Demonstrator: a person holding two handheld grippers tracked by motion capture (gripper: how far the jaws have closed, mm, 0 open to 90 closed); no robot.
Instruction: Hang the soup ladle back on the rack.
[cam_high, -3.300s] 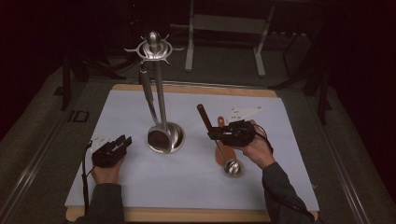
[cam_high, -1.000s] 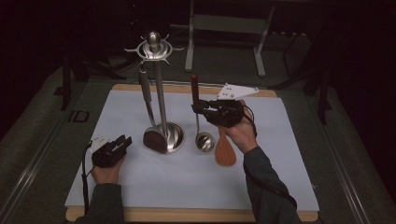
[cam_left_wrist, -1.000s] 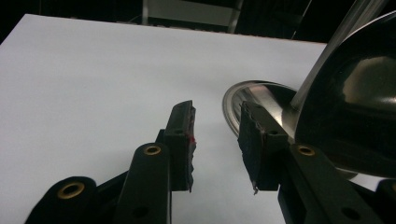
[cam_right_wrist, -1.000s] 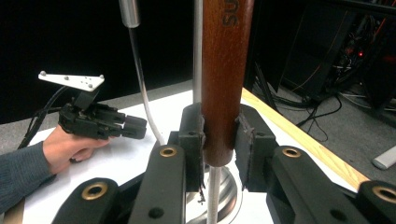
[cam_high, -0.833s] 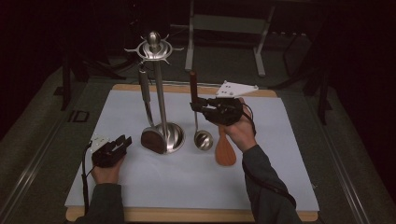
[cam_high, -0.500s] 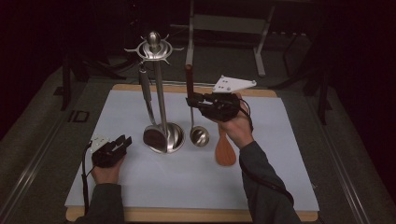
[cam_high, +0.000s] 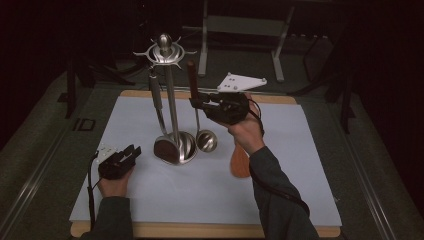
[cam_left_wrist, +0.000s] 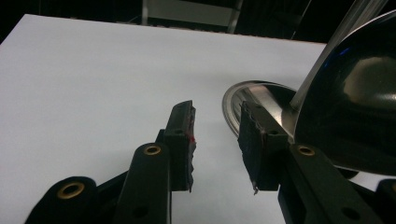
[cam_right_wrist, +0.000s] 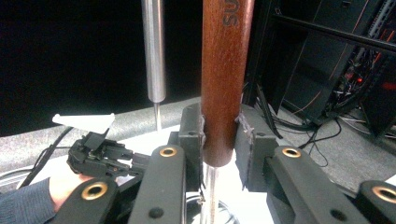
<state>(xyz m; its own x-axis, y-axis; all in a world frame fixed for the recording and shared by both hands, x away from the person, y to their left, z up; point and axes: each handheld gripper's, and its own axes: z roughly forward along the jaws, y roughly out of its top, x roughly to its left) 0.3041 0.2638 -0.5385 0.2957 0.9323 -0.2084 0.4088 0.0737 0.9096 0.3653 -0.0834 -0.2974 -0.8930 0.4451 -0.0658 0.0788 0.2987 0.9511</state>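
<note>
— Which step is in hand?

— Hanging the ladle (cam_high: 199, 120) on the rack (cam_high: 169, 100), by the look of it. The right gripper (cam_high: 196, 102) is clenched on the ladle's wooden handle (cam_right_wrist: 224, 79), the pads (cam_right_wrist: 192, 128) pressing it from both sides. The ladle is held upright, bowl down, just right of the rack's post, over the middle of the desk (cam_high: 300, 165) toward its far edge.

— And the left gripper (cam_high: 134, 151)?

— Released, jaws apart with nothing between them. It rests near the left edge, close to the rack's base (cam_left_wrist: 259, 100).

— What does the next move call for?

— Probably lifting the handle top up to one of the rack's arms and hooking it there, without knocking the spoon (cam_high: 159, 115) already hanging at the left. A spatula (cam_high: 240, 161) lies on the desk right of the rack, likely next.
</note>
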